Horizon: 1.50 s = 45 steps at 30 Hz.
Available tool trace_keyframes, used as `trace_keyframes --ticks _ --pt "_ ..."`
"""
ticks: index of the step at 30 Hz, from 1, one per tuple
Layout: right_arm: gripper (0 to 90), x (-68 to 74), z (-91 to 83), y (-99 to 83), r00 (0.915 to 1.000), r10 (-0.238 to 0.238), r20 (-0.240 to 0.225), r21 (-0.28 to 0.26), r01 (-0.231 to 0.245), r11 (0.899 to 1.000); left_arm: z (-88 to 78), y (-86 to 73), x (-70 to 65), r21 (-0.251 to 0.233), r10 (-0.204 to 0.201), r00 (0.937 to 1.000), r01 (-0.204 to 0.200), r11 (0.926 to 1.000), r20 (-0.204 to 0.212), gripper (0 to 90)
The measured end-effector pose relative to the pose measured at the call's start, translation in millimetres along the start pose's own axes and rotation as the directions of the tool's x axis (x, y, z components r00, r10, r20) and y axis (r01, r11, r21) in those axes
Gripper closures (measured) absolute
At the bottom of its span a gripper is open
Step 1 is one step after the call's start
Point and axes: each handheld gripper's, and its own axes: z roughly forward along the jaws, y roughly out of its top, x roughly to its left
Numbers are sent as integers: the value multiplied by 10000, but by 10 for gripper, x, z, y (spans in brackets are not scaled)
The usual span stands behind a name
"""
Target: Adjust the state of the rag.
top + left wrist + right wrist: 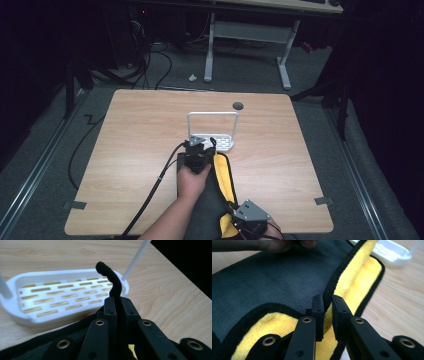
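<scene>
While both sets of fingers pinch the towel, I hold it low over the counter (135, 150).
Left gripper (116, 299) is clamped on the black hem of the grey-and-yellow towel (262, 282) beside the white slotted rack (60, 296); right gripper (327, 307) grips the hem near the counter's front edge.

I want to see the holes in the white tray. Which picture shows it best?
The left gripper view: the white tray lies close up, with its rows of slots clear. The high view shows it small, partly behind the left tongs. The right gripper view catches just a blurry corner at the top.
</scene>
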Motion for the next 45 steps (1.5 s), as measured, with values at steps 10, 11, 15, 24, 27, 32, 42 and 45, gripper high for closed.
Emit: trace_keyframes --ticks 10,11,15,24,27,32,42,45 --pt "689 -209 -113 -48 9944 938 493 -497 -913 9946 52 -21 -120 -80 122 9973 -116 9999 722 609" --pt "689 -226 -121 -51 9934 1017 523 -530 -989 9937 43 -21 -121 -102 169 9971 -161 9998 748 582" --pt "687 -248 -97 -76 9926 1064 586 -417 -1040 9937 -68 -27 -104 -38 446 9939 -445 9990 1009 535" --pt "691 -261 -43 -96 9930 1055 539 -322 -1039 9941 -501 -245 110 42 1511 9851 -1520 9884 825 520" --pt "698 -262 -36 -101 9930 1052 545 -324 -1036 9941 -672 -380 223 170 1615 9839 -1632 9864 766 530" --pt "710 -277 -16 -112 9915 1195 521 -219 -1185 9927 -936 -654 368 560 1669 9829 -1715 9836 773 585" --pt "775 -325 81 -96 9898 1375 383 10 -1377 9905 -1029 -918 288 865 2126 9707 -2227 9710 1123 631" --pt "840 -395 166 -9 9904 1292 483 265 -1306 9911 -1001 -896 273 982 2547 9621 -2639 9595 972 627"
